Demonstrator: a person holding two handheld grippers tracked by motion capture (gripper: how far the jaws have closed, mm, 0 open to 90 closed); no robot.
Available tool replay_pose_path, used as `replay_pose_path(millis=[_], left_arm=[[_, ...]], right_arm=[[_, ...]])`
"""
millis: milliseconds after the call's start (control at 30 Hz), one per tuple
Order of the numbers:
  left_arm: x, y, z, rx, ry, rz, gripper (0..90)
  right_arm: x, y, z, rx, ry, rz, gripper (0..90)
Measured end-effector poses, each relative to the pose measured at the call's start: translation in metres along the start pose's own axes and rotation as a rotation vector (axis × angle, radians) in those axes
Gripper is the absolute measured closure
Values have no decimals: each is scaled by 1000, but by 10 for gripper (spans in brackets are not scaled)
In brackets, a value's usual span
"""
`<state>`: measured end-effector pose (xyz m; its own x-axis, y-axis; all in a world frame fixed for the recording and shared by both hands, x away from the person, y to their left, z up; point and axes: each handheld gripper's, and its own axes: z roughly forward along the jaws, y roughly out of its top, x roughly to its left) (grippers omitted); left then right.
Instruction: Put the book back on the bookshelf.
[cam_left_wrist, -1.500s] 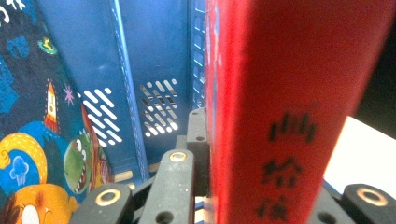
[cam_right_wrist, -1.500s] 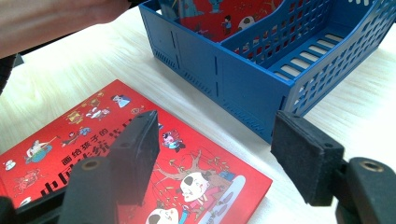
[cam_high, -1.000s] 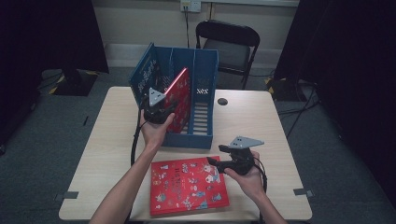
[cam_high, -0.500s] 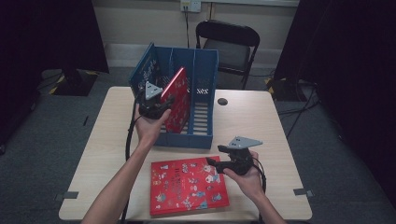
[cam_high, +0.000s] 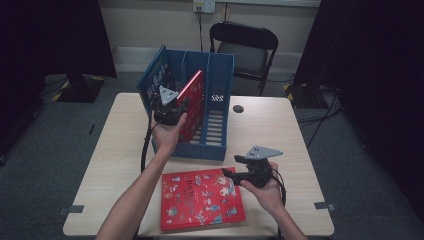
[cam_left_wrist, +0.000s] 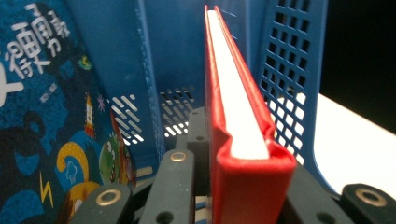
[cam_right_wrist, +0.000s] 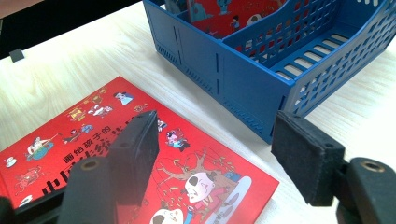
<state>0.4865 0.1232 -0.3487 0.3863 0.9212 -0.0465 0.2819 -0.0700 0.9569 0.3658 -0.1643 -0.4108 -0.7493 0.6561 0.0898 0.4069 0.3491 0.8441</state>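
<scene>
I have the red book (cam_high: 194, 104) clamped at its lower edge in my left hand-held gripper (cam_high: 170, 111); its jaws have just been closing, and in the left gripper view the pads sit tight on both covers with the white page block (cam_left_wrist: 236, 102) running up between them. The book stands upright, slightly tilted, inside the blue file rack (cam_high: 212, 146), in the slot between the middle divider and the perforated right wall (cam_left_wrist: 289, 74). A blue picture book (cam_left_wrist: 42, 116) leans in the compartment to its left.

My right hand-held gripper (cam_high: 239, 172) is open with nothing between its pads; it hovers over the near-right corner of a second red picture book (cam_high: 201, 199), which lies flat on the surface just in front of the rack.

The surface (cam_high: 295, 135) is a pale wood-grain top, with a small dark round thing (cam_high: 238, 108) to the right of the rack. Beyond it a black folding chair (cam_high: 245, 50) stands against a light wall, with dark curtains at both sides and grey floor.

My left forearm (cam_high: 132, 200) reaches from the near edge up to the rack, palm under the gripper body. My right hand (cam_high: 267, 192) rests low near the near-right edge, gripper pointing left.
</scene>
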Motion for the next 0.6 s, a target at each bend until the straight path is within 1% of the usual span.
replay_pose_path(millis=[133,200,267,333,400,533,600], left_arm=[[12,1,8,-3,11,-64,802],[14,4,13,-2,17,-75,802],[14,6,16,1,27,-65,802],[12,7,20,-8,39,-59,802],[11,8,23,-7,58,-45,802],[8,12,28,-7,78,-24,802],[7,14,29,-14,92,-28,802]], right_arm=[[-3,-2,-1,0,-2,8,320],[-4,-2,-2,-2,0,10,319],[-4,-2,-2,-4,1,12,320],[-4,-1,-2,-2,0,10,320],[-4,-2,-2,-1,0,13,320],[-5,-2,-2,0,1,12,320],[-6,-3,-2,-1,1,14,320]])
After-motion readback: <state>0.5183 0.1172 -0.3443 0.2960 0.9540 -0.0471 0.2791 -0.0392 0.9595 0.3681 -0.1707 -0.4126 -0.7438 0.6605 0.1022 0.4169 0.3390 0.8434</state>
